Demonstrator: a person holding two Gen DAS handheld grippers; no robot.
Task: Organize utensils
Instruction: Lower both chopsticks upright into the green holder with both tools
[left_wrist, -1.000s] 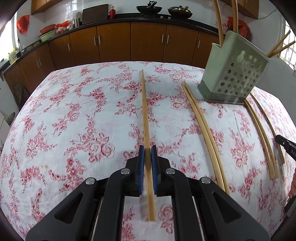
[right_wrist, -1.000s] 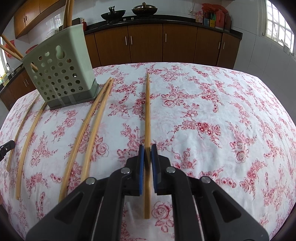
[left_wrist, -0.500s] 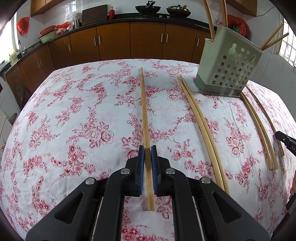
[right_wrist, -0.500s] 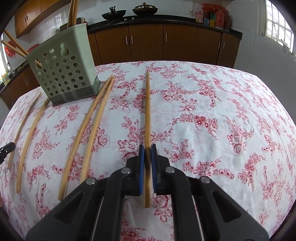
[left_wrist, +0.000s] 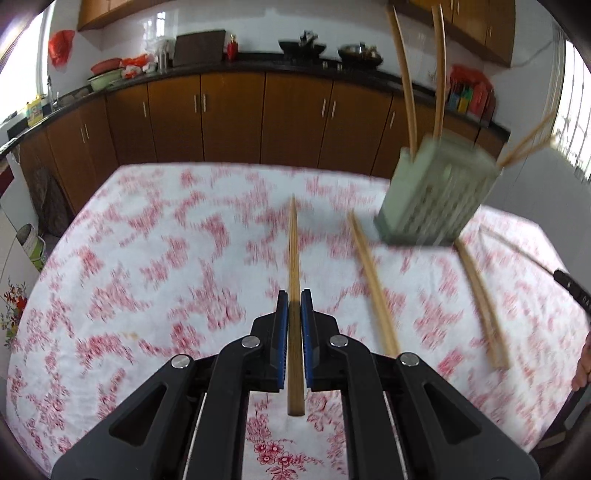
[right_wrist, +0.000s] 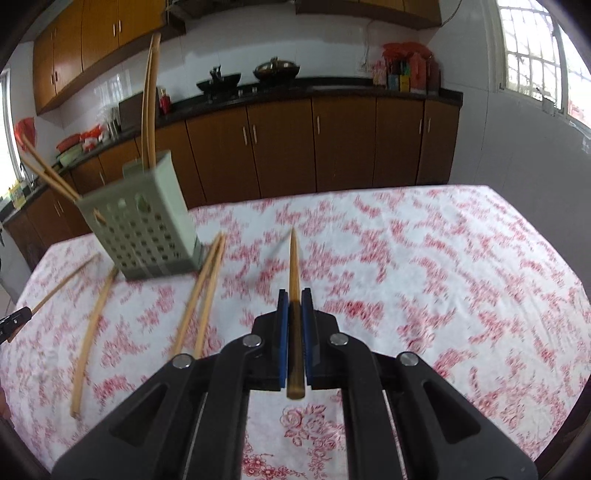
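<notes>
My left gripper (left_wrist: 294, 297) is shut on a wooden chopstick (left_wrist: 293, 254) and holds it lifted above the floral tablecloth (left_wrist: 147, 258). My right gripper (right_wrist: 294, 297) is shut on another wooden chopstick (right_wrist: 294, 258), also lifted off the cloth. A pale green perforated utensil holder (left_wrist: 436, 199) stands to the right in the left wrist view and to the left in the right wrist view (right_wrist: 144, 229), with several chopsticks standing in it. Loose chopsticks (left_wrist: 373, 280) lie on the cloth beside the holder; they also show in the right wrist view (right_wrist: 201, 295).
More loose chopsticks (left_wrist: 480, 302) lie on the far side of the holder, and in the right wrist view (right_wrist: 90, 328). Brown kitchen cabinets (right_wrist: 332, 140) and a dark counter with pans stand beyond the table's far edge. The other gripper's tip (left_wrist: 572, 288) shows at the right edge.
Both grippers have risen from the table with their chopsticks, which lay flat before and now hang clear of the cloth. The views are motion-blurred and the holder looks nearer.
</notes>
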